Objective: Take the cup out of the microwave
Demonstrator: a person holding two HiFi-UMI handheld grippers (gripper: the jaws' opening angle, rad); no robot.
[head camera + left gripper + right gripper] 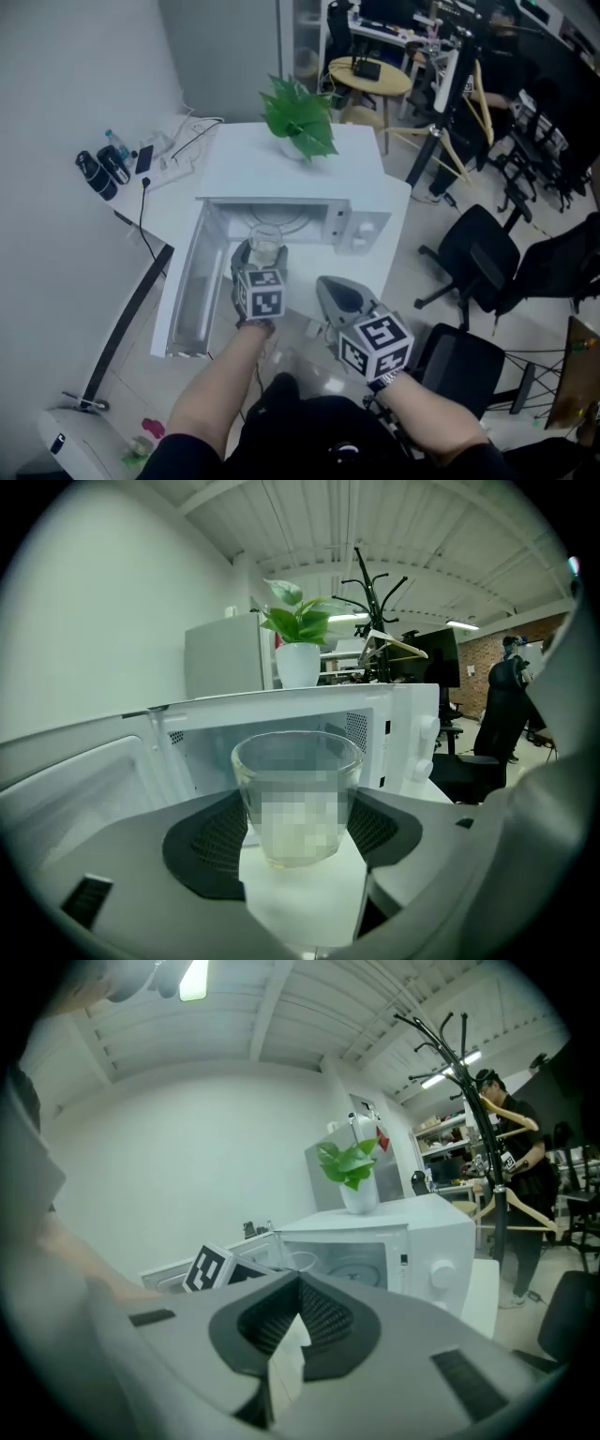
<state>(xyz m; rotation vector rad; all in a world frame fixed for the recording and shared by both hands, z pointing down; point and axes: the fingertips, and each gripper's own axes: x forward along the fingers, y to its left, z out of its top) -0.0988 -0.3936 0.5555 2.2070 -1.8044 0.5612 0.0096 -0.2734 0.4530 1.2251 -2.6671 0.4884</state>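
While the microwave (246,161) stands open, the left gripper (262,257) grips the cup (296,794), jaws wide. The right gripper (298,1283) is closed, empty.

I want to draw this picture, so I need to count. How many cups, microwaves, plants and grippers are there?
glass cup: 1
microwave: 1
potted plant: 1
grippers: 2 (left gripper, right gripper)
Total: 5

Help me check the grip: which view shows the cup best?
The left gripper view: the cup sits large and centred between the pads of the left tool. The head view shows it small, above the marker cube. I cannot find it in the right gripper view.
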